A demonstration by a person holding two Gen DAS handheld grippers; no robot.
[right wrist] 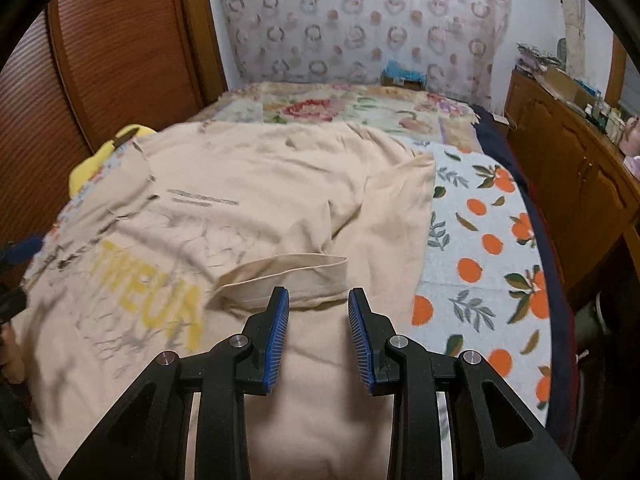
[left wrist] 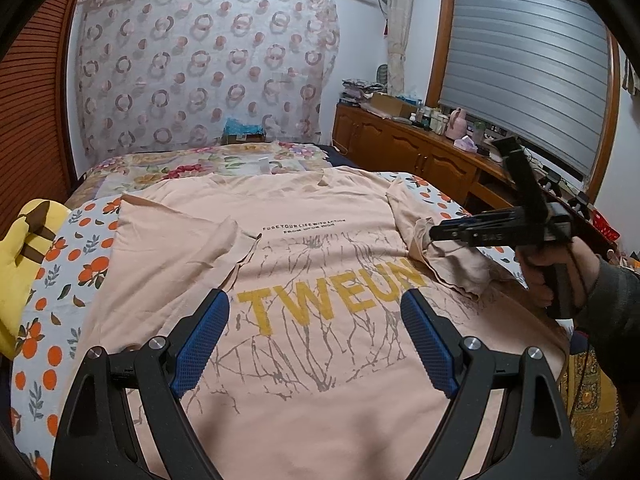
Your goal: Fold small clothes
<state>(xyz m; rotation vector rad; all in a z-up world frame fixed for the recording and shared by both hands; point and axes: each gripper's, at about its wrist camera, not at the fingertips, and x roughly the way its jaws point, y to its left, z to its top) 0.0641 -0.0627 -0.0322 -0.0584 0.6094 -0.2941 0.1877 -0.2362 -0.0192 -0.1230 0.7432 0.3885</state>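
- A peach cotton T-shirt with yellow letters [left wrist: 304, 280] lies flat on a bed, on top of a white sheet with orange fruit prints [right wrist: 480, 240].
- The left gripper [left wrist: 316, 332], black with blue pads, hovers over the yellow letters. Its jaws are wide apart and hold nothing.
- The right gripper [right wrist: 318, 320] sits over the shirt's right side. Its jaws are partly apart, with nothing pinched between them.
- The right sleeve [right wrist: 280, 280] is folded in onto the shirt, just in front of the right gripper.
- A yellow soft pillow [left wrist: 20, 264] lies at the bed's left edge.
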